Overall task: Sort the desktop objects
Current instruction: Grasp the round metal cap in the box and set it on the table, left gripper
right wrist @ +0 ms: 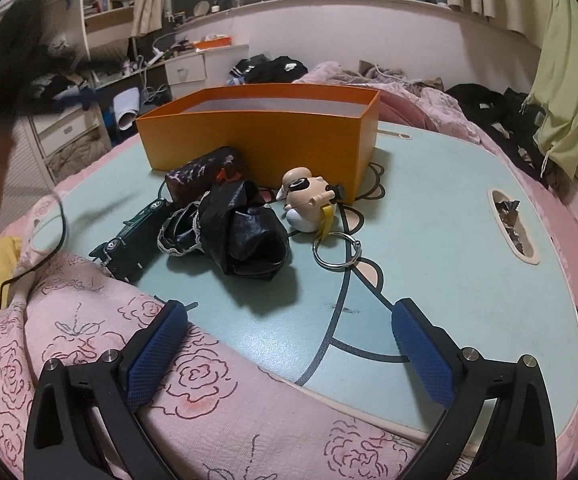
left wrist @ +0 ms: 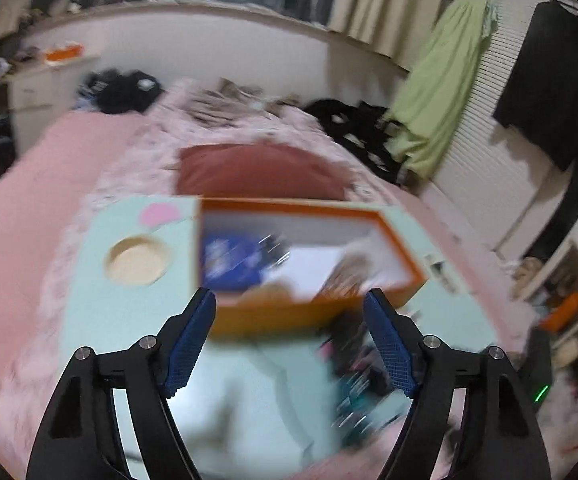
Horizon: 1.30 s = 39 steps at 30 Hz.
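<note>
While the orange box [right wrist: 265, 136] on the pale bench [right wrist: 449, 248] awaits a figurine [right wrist: 309, 200], black pouch [right wrist: 245, 232] and toy car [right wrist: 133, 240] beside it, both claws, left [left wrist: 291, 336] and right [right wrist: 289, 344], hover spread and empty, a pickup seemingly next.

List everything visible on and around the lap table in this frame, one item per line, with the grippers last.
lap table: 1, pale green with cartoon print, on the pink bedding
orange box: 1, orange, open top, far side of table; contents blurred in the left view
toy car: 1, dark green, near left table edge
black bag: 1, crumpled, table centre
dark pouch: 1, dark red-black, against the box front
figurine keychain: 1, cream, with metal ring, right of the bag
green garment: 1, hanging at right
left gripper: 1, black with blue pads, open, empty
right gripper: 1, same, open, empty
</note>
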Each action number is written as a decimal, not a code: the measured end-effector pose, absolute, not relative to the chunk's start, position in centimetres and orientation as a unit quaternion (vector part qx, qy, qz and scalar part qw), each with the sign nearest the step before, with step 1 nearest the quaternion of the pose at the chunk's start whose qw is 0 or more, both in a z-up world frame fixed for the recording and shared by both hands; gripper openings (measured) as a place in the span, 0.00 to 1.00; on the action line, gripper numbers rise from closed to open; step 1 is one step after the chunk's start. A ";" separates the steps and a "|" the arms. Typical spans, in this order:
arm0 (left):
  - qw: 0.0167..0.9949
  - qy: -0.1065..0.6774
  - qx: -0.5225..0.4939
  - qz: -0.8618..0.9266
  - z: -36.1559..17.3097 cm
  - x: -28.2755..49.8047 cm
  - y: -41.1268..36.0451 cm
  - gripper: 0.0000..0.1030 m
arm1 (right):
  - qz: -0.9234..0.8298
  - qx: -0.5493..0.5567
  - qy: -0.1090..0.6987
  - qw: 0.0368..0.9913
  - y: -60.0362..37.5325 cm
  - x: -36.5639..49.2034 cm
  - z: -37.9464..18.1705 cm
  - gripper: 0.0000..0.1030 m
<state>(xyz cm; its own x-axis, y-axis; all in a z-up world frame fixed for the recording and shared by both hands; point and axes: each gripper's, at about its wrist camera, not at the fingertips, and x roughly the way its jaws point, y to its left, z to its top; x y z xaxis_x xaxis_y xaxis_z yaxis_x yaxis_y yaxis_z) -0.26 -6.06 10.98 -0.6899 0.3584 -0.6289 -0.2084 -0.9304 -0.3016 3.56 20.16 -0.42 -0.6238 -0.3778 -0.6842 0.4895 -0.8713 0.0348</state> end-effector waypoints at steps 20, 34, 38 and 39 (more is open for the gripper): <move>0.070 0.148 -0.519 0.839 2.8 -15.6 5.1 0.36 | -0.900 0.354 0.072 0.245 19.7 4.3 -0.5 0.99; 0.189 0.000 -0.402 0.896 10.8 -5.3 -0.3 0.36 | -0.900 0.354 0.071 0.245 19.5 4.5 -0.5 0.99; 0.211 -0.028 -0.414 0.885 9.1 -1.7 -1.6 0.36 | -0.900 0.354 0.071 0.245 19.5 4.5 -0.5 0.99; 0.213 -0.025 -0.420 0.882 8.4 -1.1 -1.5 0.36 | -0.900 0.354 0.071 0.245 19.5 4.6 -0.5 0.99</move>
